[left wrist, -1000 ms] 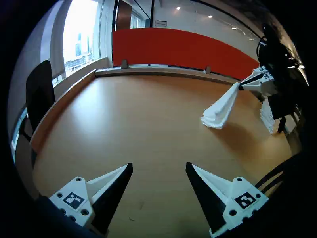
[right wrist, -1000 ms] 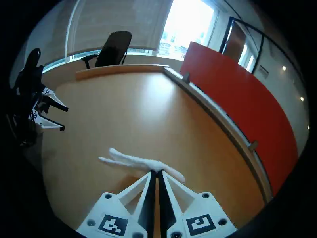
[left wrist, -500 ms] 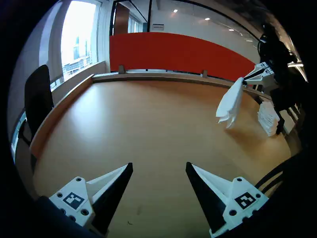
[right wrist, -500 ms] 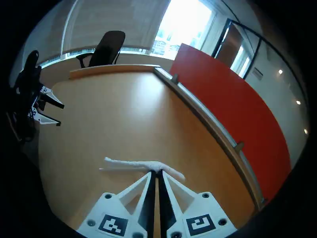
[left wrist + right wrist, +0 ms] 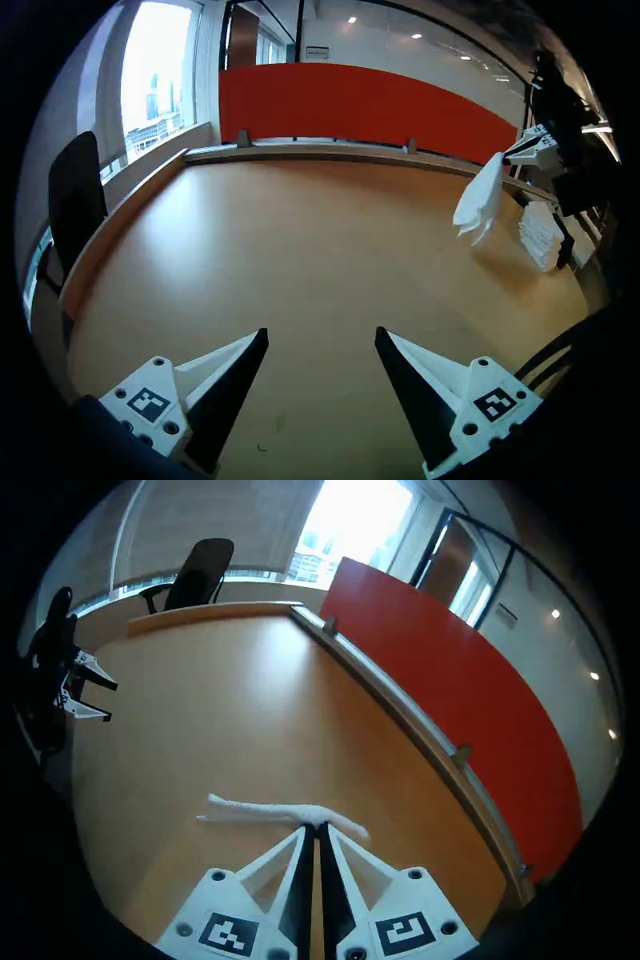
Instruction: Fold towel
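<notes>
Since the earlier frames, the towel (image 5: 480,202) has lifted clear of the table (image 5: 264,240). In the left gripper view it has also drifted toward the right end of the red partition (image 5: 360,100). It hangs free from the right gripper (image 5: 509,155), just in front of that end of the partition. In the right gripper view, we note the right gripper (image 5: 318,826) with jaws pressed together, pinching the towel's edge. The cloth (image 5: 280,810) trails out to the left as a narrow white band, well apart from the partition (image 5: 464,696). The left gripper (image 5: 320,332) has its jaws spread wide, holding nothing, far from the partition. A stack of folded white cloths (image 5: 542,236) lies near the partition's right end.
</notes>
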